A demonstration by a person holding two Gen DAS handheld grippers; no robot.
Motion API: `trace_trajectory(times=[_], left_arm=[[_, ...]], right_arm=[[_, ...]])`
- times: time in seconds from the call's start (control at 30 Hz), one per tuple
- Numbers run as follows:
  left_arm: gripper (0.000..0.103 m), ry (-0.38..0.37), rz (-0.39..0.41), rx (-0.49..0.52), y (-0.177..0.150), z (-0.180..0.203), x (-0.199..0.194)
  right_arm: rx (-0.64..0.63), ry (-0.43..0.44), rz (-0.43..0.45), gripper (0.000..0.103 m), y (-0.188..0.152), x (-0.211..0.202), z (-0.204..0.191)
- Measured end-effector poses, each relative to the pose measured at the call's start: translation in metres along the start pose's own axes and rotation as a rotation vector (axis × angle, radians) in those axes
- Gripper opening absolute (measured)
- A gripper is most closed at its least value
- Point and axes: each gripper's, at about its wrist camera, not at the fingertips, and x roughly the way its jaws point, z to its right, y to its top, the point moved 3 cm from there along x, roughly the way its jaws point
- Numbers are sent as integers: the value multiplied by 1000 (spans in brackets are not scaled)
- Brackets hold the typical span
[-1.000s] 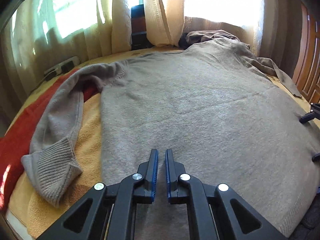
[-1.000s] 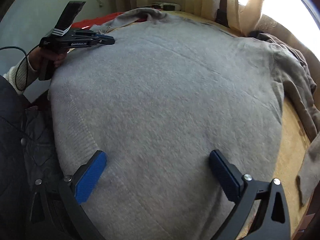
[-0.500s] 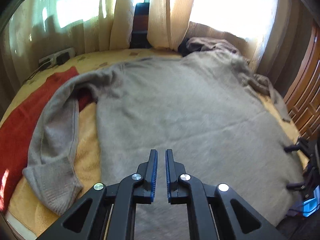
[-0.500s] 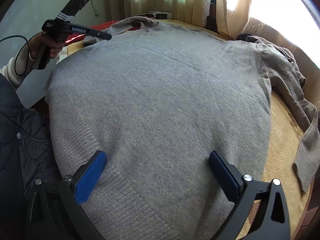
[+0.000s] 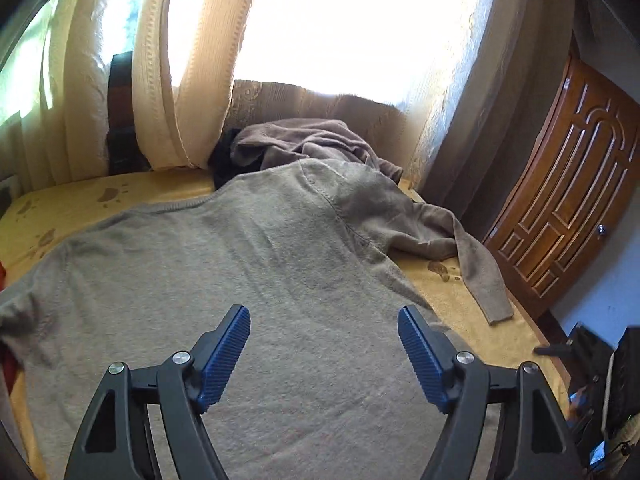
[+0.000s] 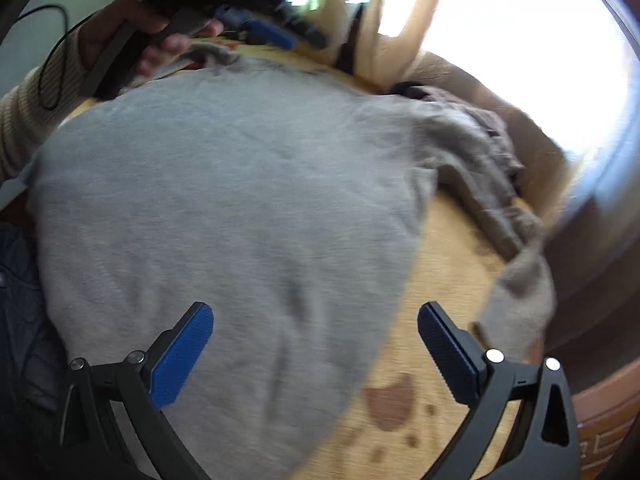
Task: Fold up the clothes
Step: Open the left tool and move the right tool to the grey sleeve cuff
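A grey-brown knitted sweater (image 5: pixel 224 264) lies spread flat on a yellow bed cover (image 5: pixel 472 304); its right sleeve (image 5: pixel 476 268) trails off to the right. My left gripper (image 5: pixel 324 344) hovers above the sweater's body, its jaws opening, with nothing between the blue pads. In the right wrist view the same sweater (image 6: pixel 224 208) fills the middle, blurred. My right gripper (image 6: pixel 316 340) stands open over the sweater's right edge and holds nothing. The left gripper (image 6: pixel 276 36) shows at the top of that view, held in a hand.
A second brownish garment (image 5: pixel 304 140) is bunched at the far edge under the curtains (image 5: pixel 160 92). A wooden door (image 5: pixel 568 184) stands at the right. The sleeve (image 6: pixel 520 292) hangs near the bed's right edge. A dark jacket (image 6: pixel 20 300) is at the left.
My left gripper's jaws have gone from shut to wide apart, and it has swung right, toward the sweater's shoulder and right sleeve. The right gripper has shifted right, over the sweater's edge.
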Motion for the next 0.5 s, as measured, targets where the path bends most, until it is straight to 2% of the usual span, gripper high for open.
trace_trajectory(times=[0.03, 0.13, 0.2, 0.23, 0.27, 0.33, 0.5], left_arm=[[78, 3, -14, -15, -3, -5, 8], [78, 6, -60, -92, -14, -25, 31], [78, 21, -85, -151, -20, -41, 42], [78, 32, -96, -176, -23, -48, 46], [78, 40, -105, -196, -26, -55, 49], [79, 21, -82, -203, -27, -60, 48], [83, 34, -67, -183, -30, -58, 48]], right_arm=[[47, -46, -5, 103, -1, -2, 21], [193, -71, -36, 101, -9, 7, 79], [223, -72, -64, 93, -14, 20, 103], [218, -73, -84, 90, -16, 28, 110], [208, -66, -105, 81, -18, 37, 115], [198, -36, -140, 71, -19, 53, 121], [260, 32, -151, 70, -20, 72, 136]])
